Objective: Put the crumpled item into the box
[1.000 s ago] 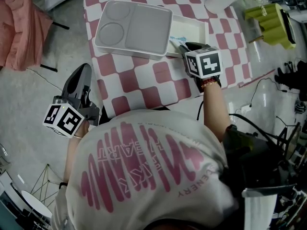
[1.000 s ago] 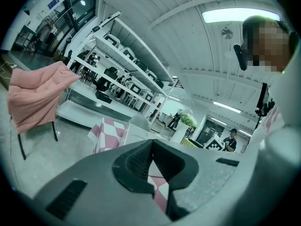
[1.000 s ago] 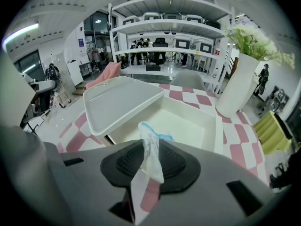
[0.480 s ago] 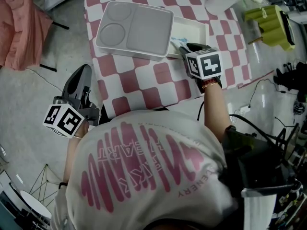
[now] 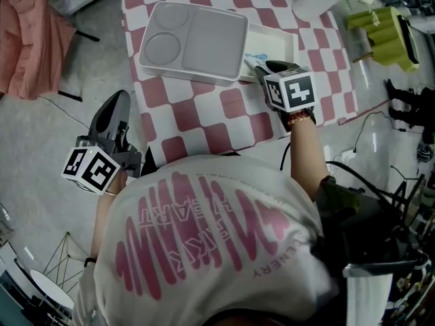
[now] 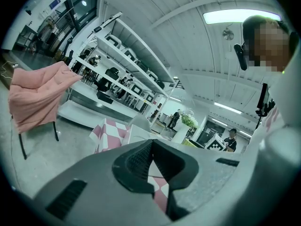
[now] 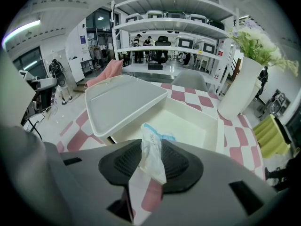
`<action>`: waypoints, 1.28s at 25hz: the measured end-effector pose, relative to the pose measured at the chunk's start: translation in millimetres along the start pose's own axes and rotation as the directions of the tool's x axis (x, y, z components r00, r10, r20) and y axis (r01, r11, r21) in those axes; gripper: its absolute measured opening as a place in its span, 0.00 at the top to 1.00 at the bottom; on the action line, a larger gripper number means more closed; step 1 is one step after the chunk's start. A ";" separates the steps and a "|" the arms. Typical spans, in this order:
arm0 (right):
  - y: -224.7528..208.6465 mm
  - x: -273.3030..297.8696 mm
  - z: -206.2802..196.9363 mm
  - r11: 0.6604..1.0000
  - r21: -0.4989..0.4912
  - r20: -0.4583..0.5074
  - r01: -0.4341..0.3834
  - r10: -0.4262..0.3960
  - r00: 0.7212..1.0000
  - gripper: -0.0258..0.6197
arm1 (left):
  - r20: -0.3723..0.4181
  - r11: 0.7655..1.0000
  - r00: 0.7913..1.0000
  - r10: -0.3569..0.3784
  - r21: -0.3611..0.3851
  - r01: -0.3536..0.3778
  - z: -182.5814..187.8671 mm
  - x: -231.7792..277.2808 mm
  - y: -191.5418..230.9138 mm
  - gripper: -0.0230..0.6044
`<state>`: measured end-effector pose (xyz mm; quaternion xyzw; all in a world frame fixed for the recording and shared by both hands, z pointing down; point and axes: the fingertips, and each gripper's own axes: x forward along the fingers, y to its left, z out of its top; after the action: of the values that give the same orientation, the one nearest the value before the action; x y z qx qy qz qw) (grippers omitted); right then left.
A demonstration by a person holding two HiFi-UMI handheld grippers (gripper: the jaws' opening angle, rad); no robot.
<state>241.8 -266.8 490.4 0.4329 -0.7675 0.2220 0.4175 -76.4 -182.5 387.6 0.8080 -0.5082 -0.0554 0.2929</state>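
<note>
White, thin and creased, the crumpled item [image 7: 153,160] stands between the fingers of the right gripper [image 7: 151,144]. It looks like a film or paper wrapper with a patch of blue print at its upper end. The fingers have just been opening and now stand apart, and their ribbed black pads do not visibly press the item, which hangs loosely between them. The gripper tilts down over the near rim of the box [image 7: 188,121], so the item's upper end shows against the box's interior. It is not yet lying on the box floor.

Judged from this, the carry is done and the release is under way. What is left is for the item to drop clear of the pads and settle inside.

The box is a shallow, cream-white rectangular tray with smooth, hard-looking walls and a bare floor. A grey matt lid [image 5: 194,39] with rounded corners, two round recesses and one rectangular recess lies partly over the box's left side and leaves the right part open.

Both rest on a worktop [image 5: 224,114] covered in pink-and-white check cloth.

The left gripper [image 5: 117,109] is held off the worktop's left edge, over the floor. Its fingers are closed tip to tip with nothing between them.
</note>
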 end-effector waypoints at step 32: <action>5.1 1.0 4.6 0.988 0.145 0.029 0.059 -0.064 0.997 0.73 | -0.061 0.998 0.997 -0.052 0.018 0.053 18.6 2.5 25.5 0.95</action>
<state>235.1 -267.9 488.8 0.4892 -0.7426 0.2563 0.3789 -102.5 -200.4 386.4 0.8253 -0.4782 -0.0338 0.2984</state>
